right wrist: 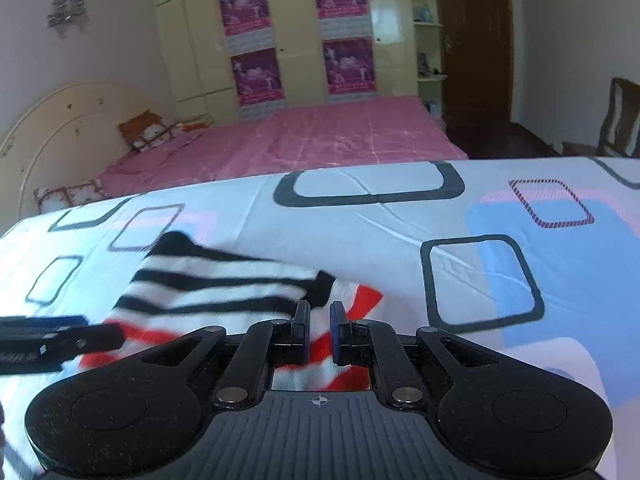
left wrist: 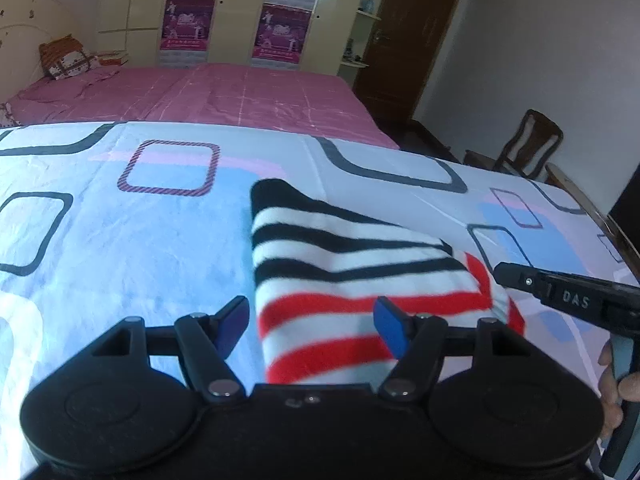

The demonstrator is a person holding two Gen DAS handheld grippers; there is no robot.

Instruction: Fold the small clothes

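A small folded garment (left wrist: 340,264), striped black and white at its far end and red and white at its near end, lies on the patterned sheet (left wrist: 120,240). My left gripper (left wrist: 312,324) hovers over its near end, open, blue pads wide apart and not pressing the cloth. In the right wrist view the garment (right wrist: 208,284) lies ahead and to the left. My right gripper (right wrist: 319,328) is shut over the garment's red-striped corner, and I see no cloth pinched between its pads. Its tip (left wrist: 500,272) shows beside the garment's right edge. The left gripper (right wrist: 60,336) enters from the left.
The white sheet with blue, pink and black squares (right wrist: 480,280) covers the work surface. Behind it stands a bed with a pink cover (left wrist: 240,96) and pillows (left wrist: 68,58). A wooden chair (left wrist: 528,144) is at the right, a wardrobe (right wrist: 300,32) behind. A hand (left wrist: 616,392) holds the right gripper's handle.
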